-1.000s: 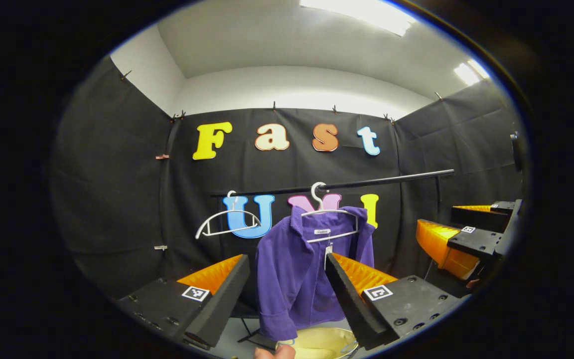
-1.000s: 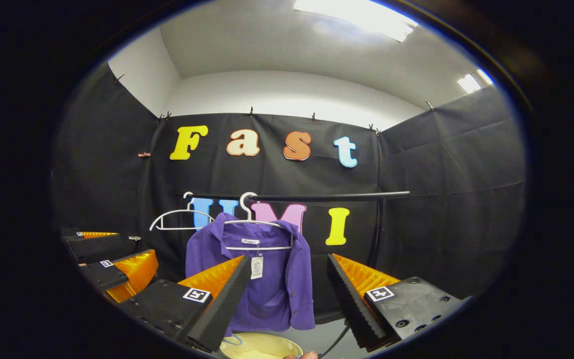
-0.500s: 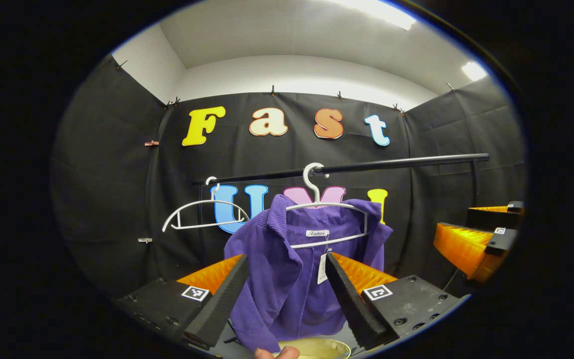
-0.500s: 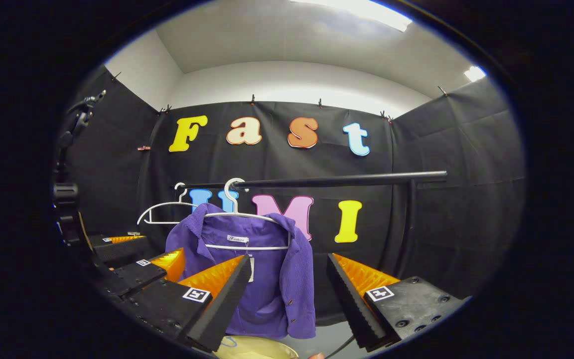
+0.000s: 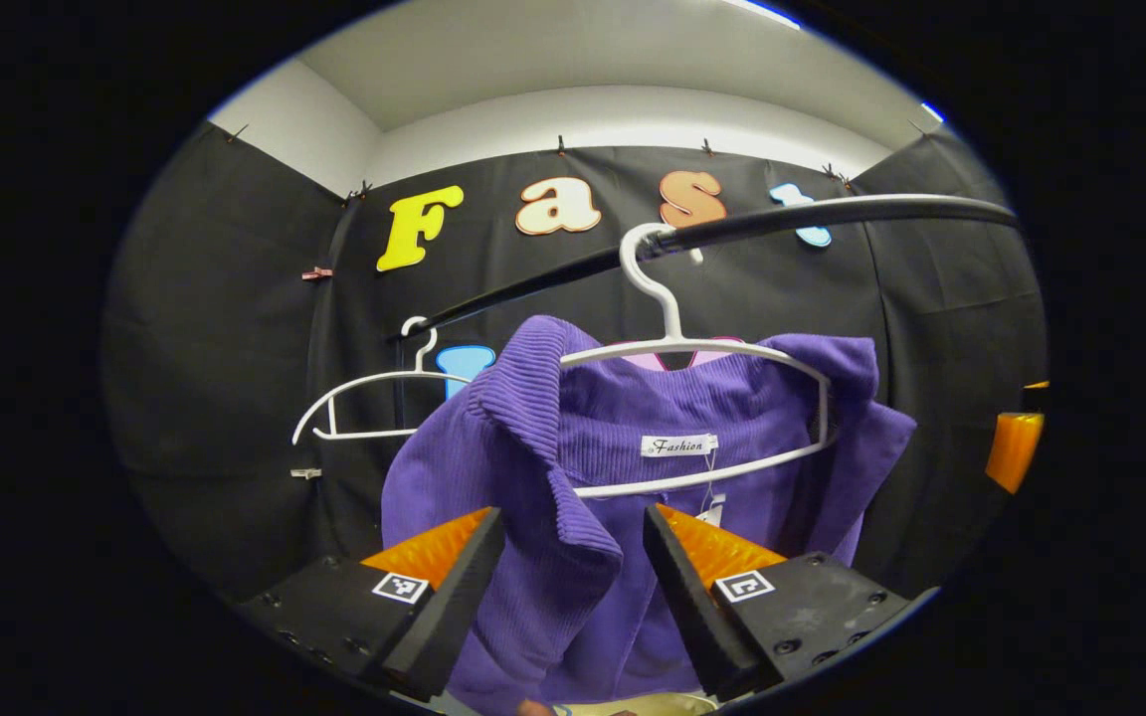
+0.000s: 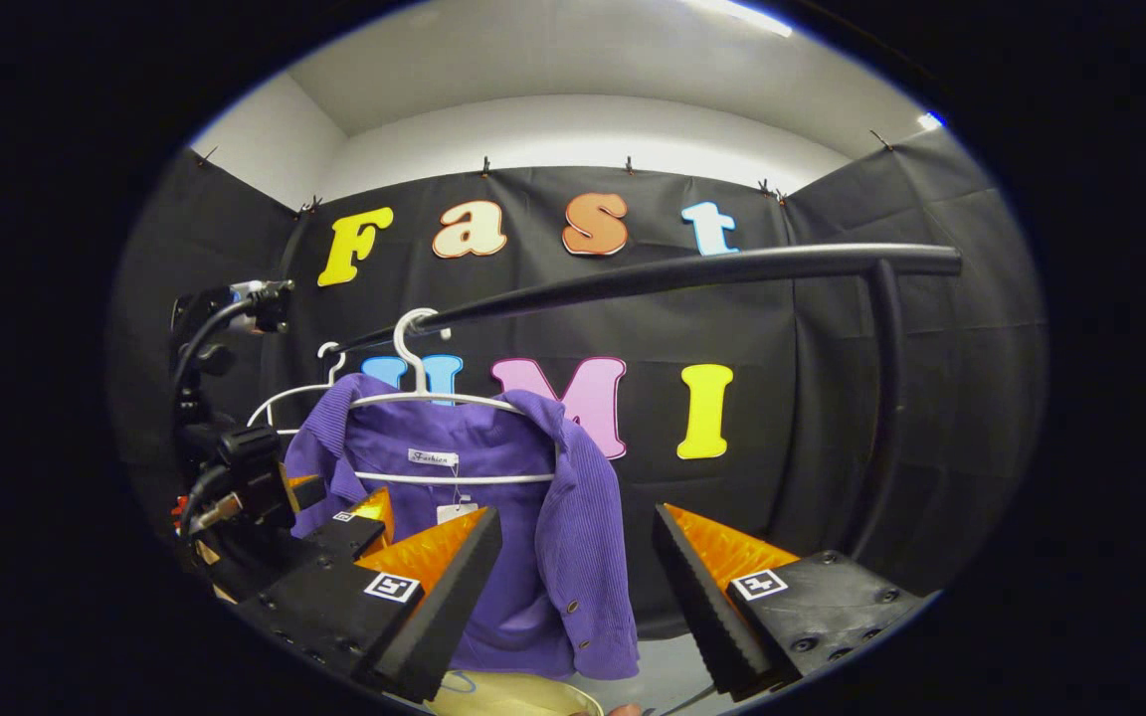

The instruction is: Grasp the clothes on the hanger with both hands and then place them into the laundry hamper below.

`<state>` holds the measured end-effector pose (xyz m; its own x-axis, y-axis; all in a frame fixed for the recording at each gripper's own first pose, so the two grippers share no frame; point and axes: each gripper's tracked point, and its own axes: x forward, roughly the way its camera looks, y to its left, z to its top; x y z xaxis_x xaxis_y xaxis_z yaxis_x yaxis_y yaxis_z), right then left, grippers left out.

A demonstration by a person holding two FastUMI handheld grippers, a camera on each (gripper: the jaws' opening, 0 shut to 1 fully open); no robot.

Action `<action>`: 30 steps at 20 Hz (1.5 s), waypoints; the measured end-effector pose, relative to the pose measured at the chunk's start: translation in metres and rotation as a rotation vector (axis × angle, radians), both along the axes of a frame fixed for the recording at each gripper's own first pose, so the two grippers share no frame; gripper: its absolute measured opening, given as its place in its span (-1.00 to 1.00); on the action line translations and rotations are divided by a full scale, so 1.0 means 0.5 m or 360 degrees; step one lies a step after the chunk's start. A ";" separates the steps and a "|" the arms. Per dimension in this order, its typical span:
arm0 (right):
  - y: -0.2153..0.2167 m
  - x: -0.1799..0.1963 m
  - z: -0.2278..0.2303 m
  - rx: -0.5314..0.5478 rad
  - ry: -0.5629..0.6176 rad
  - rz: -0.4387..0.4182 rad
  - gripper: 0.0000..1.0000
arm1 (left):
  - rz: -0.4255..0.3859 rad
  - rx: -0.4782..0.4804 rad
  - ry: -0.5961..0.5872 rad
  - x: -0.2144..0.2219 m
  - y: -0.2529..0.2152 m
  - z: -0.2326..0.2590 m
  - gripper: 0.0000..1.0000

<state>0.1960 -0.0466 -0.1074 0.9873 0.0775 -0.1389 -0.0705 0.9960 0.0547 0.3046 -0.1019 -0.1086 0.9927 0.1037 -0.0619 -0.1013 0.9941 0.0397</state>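
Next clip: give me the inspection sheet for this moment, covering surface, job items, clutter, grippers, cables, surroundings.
Surface: grey floor below the rail.
Job's things: purple jacket on a white hanger; pale hamper underneath.
Clutter: empty white hanger on the same rail.
Grippers: left gripper open, the jacket's front edge between its fingers; right gripper open near the jacket's button edge.
Cables: a black cable on the left gripper's rig.
Surroundings: black rail, white ceiling.
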 end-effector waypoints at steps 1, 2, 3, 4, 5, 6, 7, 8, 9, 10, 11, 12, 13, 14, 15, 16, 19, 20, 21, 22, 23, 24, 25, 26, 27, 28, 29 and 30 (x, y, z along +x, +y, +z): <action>0.001 0.007 -0.006 -0.0003 0.0001 0.0003 0.95 | 0.0011 0.0009 0.0007 0.012 0.002 -0.005 0.75; 0.000 0.014 -0.012 -0.0008 0.0004 0.0008 0.96 | 0.0024 0.0014 0.0020 0.024 0.005 -0.011 0.65; 0.001 0.020 -0.016 -0.0006 0.0005 0.0011 0.95 | 0.0025 0.0010 0.0028 0.032 0.005 -0.012 0.58; 0.005 0.027 -0.019 0.0002 0.0000 0.0016 0.96 | 0.0020 0.0004 0.0034 0.036 0.007 -0.015 0.43; 0.012 0.037 -0.020 0.0012 -0.0011 0.0020 0.96 | 0.0016 -0.0001 0.0035 0.038 0.010 -0.012 0.25; 0.017 0.046 -0.025 0.0023 -0.0020 0.0025 0.96 | 0.0013 -0.0004 0.0035 0.038 0.018 -0.011 0.08; 0.023 0.059 -0.032 0.0031 -0.0031 0.0032 0.96 | -0.0007 -0.0017 0.0027 0.036 0.021 -0.005 -0.09; 0.031 0.071 -0.040 0.0033 -0.0044 0.0037 0.96 | -0.0022 -0.0029 0.0023 0.035 0.023 -0.002 -0.26; 0.039 0.085 -0.046 0.0028 -0.0059 0.0043 0.96 | -0.0019 -0.0037 0.0029 0.031 0.031 -0.002 -0.50; 0.045 0.100 -0.054 0.0016 -0.0072 0.0046 0.96 | -0.0033 -0.0043 0.0045 0.024 0.036 -0.007 -0.74; 0.051 0.116 -0.066 0.0009 -0.0073 0.0049 0.95 | -0.0046 -0.0040 0.0053 0.021 0.036 -0.004 -0.89; 0.054 0.129 -0.076 0.0003 -0.0076 0.0045 0.96 | -0.0059 -0.0032 0.0056 0.013 0.039 -0.003 -0.94; 0.056 0.144 -0.085 -0.0004 -0.0080 0.0037 0.99 | -0.0071 -0.0022 0.0054 0.006 0.038 0.002 -0.92; 0.059 0.160 -0.096 -0.0005 -0.0077 0.0036 0.96 | -0.0088 -0.0019 0.0057 0.000 0.037 0.002 -0.93; 0.067 0.173 -0.106 0.0009 -0.0072 0.0048 0.96 | -0.0101 -0.0020 0.0062 -0.003 0.035 0.004 -0.94; 0.078 0.187 -0.118 0.0028 -0.0054 0.0072 0.96 | -0.0112 -0.0024 0.0065 -0.007 0.033 0.003 -0.90; 0.096 0.223 -0.130 0.0151 -0.0042 0.0121 0.36 | -0.0129 -0.0022 0.0071 -0.008 0.032 0.005 -0.90; 0.100 0.235 -0.133 0.0205 -0.0040 0.0137 0.07 | -0.0135 -0.0018 0.0072 -0.007 0.032 0.004 -0.90; 0.094 0.238 -0.139 0.0241 -0.0019 0.0124 -0.16 | -0.0137 -0.0008 0.0071 -0.007 0.032 0.007 -0.90; 0.088 0.245 -0.144 0.0302 0.0003 0.0124 -0.40 | -0.0141 0.0000 0.0070 -0.007 0.032 0.006 -0.91; 0.103 0.245 -0.143 0.0398 0.0018 0.0174 -0.63 | -0.0137 0.0003 0.0069 -0.003 0.035 0.007 -0.92; 0.104 0.234 -0.144 0.0438 0.0054 0.0197 -0.86 | -0.0138 0.0004 0.0069 -0.001 0.038 0.007 -0.93; 0.099 0.227 -0.147 0.0490 0.0082 0.0231 -0.84 | -0.0139 0.0008 0.0066 -0.001 0.039 0.008 -0.94; 0.100 0.234 -0.155 0.0522 0.0103 0.0242 -0.92 | -0.0142 0.0017 0.0069 0.000 0.037 0.009 -0.94; 0.095 0.235 -0.155 0.0552 0.0123 0.0252 -0.91 | -0.0144 0.0028 0.0071 0.004 0.040 0.011 -0.94; 0.088 0.236 -0.153 0.0580 0.0143 0.0255 -0.92 | -0.0141 0.0042 0.0073 0.006 0.047 0.008 -0.94; 0.076 0.240 -0.147 0.0600 0.0156 0.0250 -0.92 | -0.0139 0.0049 0.0082 0.006 0.052 0.007 -0.94; 0.062 0.239 -0.143 0.0593 0.0177 0.0259 -0.92 | -0.0128 0.0058 0.0088 0.005 0.057 0.007 -0.90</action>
<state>0.3154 -0.0157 -0.1789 0.9386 0.2963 -0.1769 -0.1985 0.8829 0.4255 0.3071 -0.0735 -0.1050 0.9931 0.0266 -0.1142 -0.0176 0.9967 0.0791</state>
